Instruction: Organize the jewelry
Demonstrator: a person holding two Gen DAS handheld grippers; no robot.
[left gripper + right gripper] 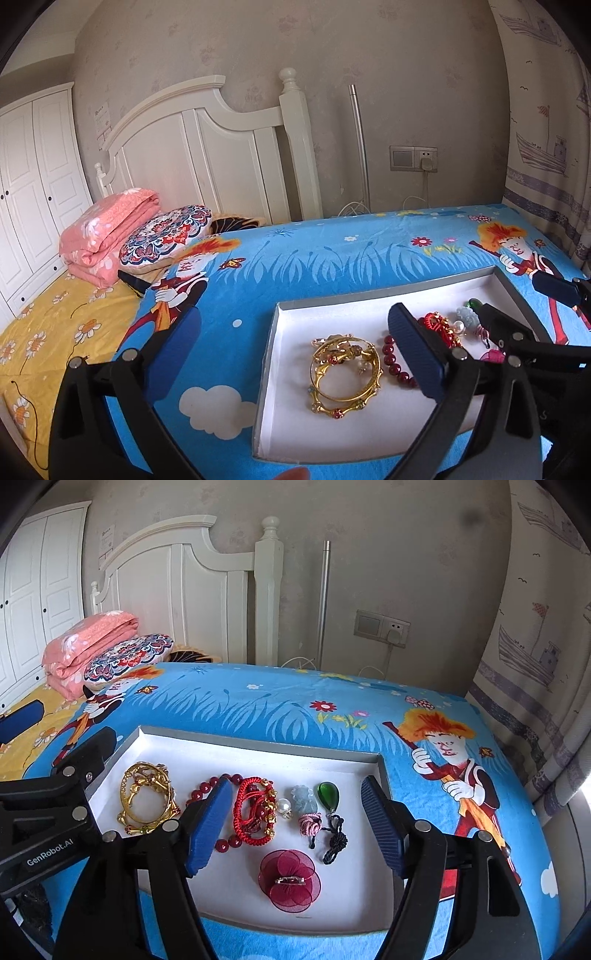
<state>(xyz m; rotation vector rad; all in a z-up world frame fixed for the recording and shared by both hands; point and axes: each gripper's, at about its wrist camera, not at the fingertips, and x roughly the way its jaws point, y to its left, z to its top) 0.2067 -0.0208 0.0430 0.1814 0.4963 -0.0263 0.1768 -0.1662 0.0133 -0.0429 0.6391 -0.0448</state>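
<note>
Shallow white tray [258, 753] sits on a surface covered by a blue cartoon cloth [258, 705], all the jewelry lying inside it. Left end of tray: stacked gold bangles [146, 801], [345, 373]. Just right of them a dark red bead bracelet [207, 794], partly hidden by a tong finger, then a red cord bracelet [255, 812] touching it. Further right a pearl [283, 805], a pale jade pendant [304, 795] on pink cord, and a green teardrop pendant [328, 794] on black cord. Near the front edge of the tray, apart from the rest, a dark red fabric flower brooch [290, 880], clasp side up.

Left tongs [295, 350]: spread wide, nothing between the blue pads, hanging over the tray's left part and the cloth. Right tongs [295, 827]: also spread, gripping nothing, above the middle of the tray, the cord bracelet and pendants seen between the fingers but untouched.
</note>
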